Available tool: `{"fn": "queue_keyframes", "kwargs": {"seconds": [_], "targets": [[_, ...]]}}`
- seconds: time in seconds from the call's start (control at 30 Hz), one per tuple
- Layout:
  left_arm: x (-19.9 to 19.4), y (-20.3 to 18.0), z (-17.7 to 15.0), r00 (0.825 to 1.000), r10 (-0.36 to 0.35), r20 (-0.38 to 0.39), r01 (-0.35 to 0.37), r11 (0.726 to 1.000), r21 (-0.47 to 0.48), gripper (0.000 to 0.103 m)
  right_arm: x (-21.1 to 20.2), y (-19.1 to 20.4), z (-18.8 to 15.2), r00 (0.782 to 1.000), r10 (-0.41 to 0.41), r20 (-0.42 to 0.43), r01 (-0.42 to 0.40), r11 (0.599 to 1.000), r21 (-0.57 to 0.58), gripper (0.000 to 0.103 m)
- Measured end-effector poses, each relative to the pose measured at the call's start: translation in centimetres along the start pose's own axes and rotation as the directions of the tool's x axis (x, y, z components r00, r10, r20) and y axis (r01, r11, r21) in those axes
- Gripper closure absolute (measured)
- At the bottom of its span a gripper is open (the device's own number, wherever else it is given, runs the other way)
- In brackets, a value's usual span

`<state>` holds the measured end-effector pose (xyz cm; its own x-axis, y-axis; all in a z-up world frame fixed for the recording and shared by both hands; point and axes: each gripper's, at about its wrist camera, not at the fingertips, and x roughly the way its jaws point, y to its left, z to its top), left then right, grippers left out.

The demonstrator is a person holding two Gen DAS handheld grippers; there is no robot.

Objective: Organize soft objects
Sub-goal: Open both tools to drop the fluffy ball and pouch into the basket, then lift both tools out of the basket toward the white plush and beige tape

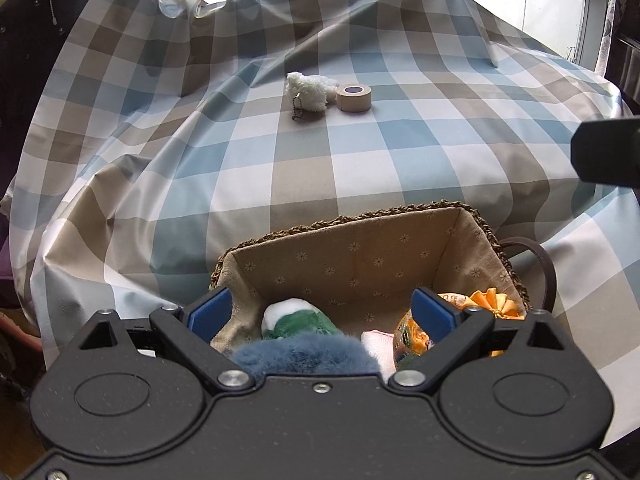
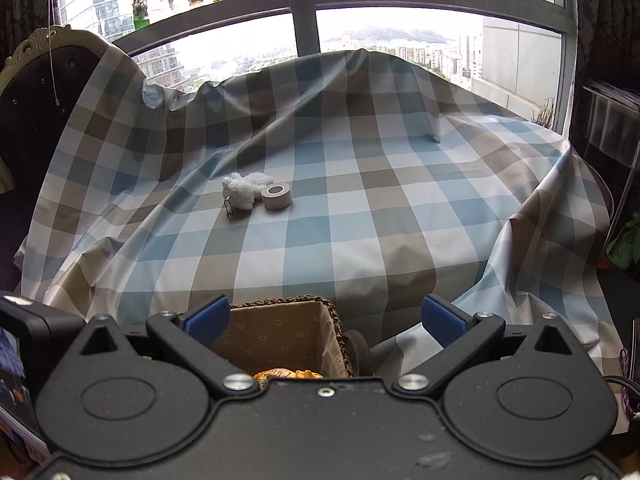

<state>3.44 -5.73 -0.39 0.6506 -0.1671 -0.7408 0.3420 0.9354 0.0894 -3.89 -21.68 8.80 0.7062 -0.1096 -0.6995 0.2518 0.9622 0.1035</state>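
Note:
A woven basket (image 1: 360, 256) with a beige lining stands at the near edge of the checked tablecloth; it also shows in the right wrist view (image 2: 280, 332). Inside lie a blue furry toy (image 1: 304, 352), a green and white plush (image 1: 296, 320), a pink soft item (image 1: 380, 344) and orange fabric pieces (image 1: 492, 300). My left gripper (image 1: 322, 316) is open and empty just above the basket's contents. My right gripper (image 2: 324, 320) is open and empty, above the basket's right rim. A white fluffy plush (image 1: 310, 90) with a bead chain lies far across the table, also seen in the right wrist view (image 2: 242, 192).
A beige tape roll (image 1: 354, 97) sits right beside the white plush, also in the right wrist view (image 2: 277, 196). A dark chair back (image 2: 36, 112) stands at the left. The window (image 2: 304, 20) is behind the table. The right gripper's body (image 1: 608, 152) enters the left view's right edge.

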Motion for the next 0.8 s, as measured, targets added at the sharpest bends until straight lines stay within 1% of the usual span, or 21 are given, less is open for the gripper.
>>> {"fn": "queue_keyframes", "kwargs": {"seconds": [0.07, 0.17, 0.3, 0.37, 0.43, 0.5, 0.57, 0.7, 0.8], "targets": [[-0.4, 0.0, -0.2, 1.000, 0.007, -0.007, -0.007, 1.000, -0.017, 0.009, -0.3, -0.1, 0.0, 1.000, 0.017, 0.007, -0.017, 1.000, 0.009, 0.000], [-0.9, 0.2, -0.9, 1.000, 0.016, -0.021, -0.017, 0.999, -0.030, 0.009, -0.3, 0.3, -0.6, 0.999, 0.042, -0.013, -0.042, 0.999, 0.004, 0.000], [-1.6, 1.0, -1.4, 0.999, 0.043, -0.021, -0.044, 0.998, -0.037, 0.009, 0.4, 1.4, -1.8, 0.998, 0.052, -0.034, -0.054, 0.998, -0.043, 0.000], [-1.7, 1.6, -1.1, 0.998, 0.056, -0.009, -0.056, 0.998, -0.033, 0.009, 1.0, 1.7, -2.2, 0.997, 0.058, -0.050, -0.061, 0.996, -0.058, 0.000], [-1.8, 2.3, -0.6, 0.997, 0.080, 0.017, -0.079, 0.996, -0.034, 0.006, 1.8, 1.8, -2.4, 0.995, 0.065, -0.071, -0.070, 0.995, -0.069, 0.000], [-1.8, 3.3, 0.0, 0.992, 0.116, 0.050, -0.113, 0.992, -0.054, 0.006, 2.7, 1.7, -2.4, 0.994, 0.061, -0.086, -0.068, 0.994, -0.082, 0.000], [-1.5, 4.4, 0.6, 0.989, 0.138, 0.061, -0.133, 0.988, -0.077, 0.006, 3.7, 1.6, -2.3, 0.993, 0.053, -0.101, -0.062, 0.994, -0.092, 0.000], [-0.2, 5.8, 1.3, 0.984, 0.168, 0.063, -0.161, 0.982, -0.100, 0.006, 6.6, 1.1, -1.8, 0.989, 0.033, -0.144, -0.049, 0.993, -0.108, 0.000], [1.0, 6.5, 1.9, 0.984, 0.168, 0.054, -0.161, 0.981, -0.109, 0.006, 9.1, 0.8, -1.2, 0.984, 0.018, -0.177, -0.040, 0.992, -0.123, 0.000]]}}
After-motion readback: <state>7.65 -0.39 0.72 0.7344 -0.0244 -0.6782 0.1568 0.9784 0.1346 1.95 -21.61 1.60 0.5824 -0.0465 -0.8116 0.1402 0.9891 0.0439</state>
